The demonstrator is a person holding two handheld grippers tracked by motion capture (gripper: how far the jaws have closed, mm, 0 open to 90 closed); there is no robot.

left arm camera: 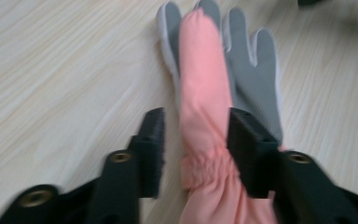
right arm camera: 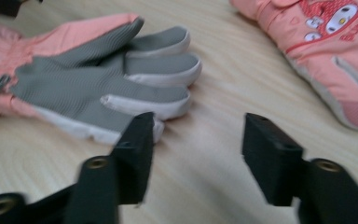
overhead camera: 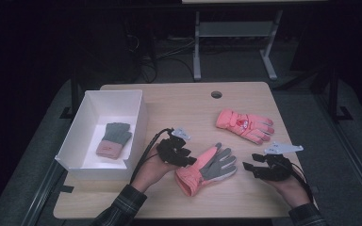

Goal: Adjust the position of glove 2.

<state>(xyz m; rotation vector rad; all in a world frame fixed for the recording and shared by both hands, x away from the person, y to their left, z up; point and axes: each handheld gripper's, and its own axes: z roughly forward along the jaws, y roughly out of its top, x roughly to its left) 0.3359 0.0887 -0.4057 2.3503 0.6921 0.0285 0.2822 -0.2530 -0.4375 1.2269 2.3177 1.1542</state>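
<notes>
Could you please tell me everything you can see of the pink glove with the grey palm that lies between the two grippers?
The pink glove with the grey palm lies flat, palm up, near the table's front edge. It looks like padded fabric with a textured grey palm, white-edged fingers and a gathered cuff. Its pink thumb side is folded over the palm. The left gripper straddles that fold near the cuff, one jaw touching it. The right gripper stands open just off the fingertips.

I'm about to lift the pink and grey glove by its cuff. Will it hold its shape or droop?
Probably droop: the glove looks like soft padded fabric, gathered into wrinkles at the cuff, so the fingers should hang. It seems light for its size. The ribbed grey palm may drag on the wooden table rather than slide.
</notes>
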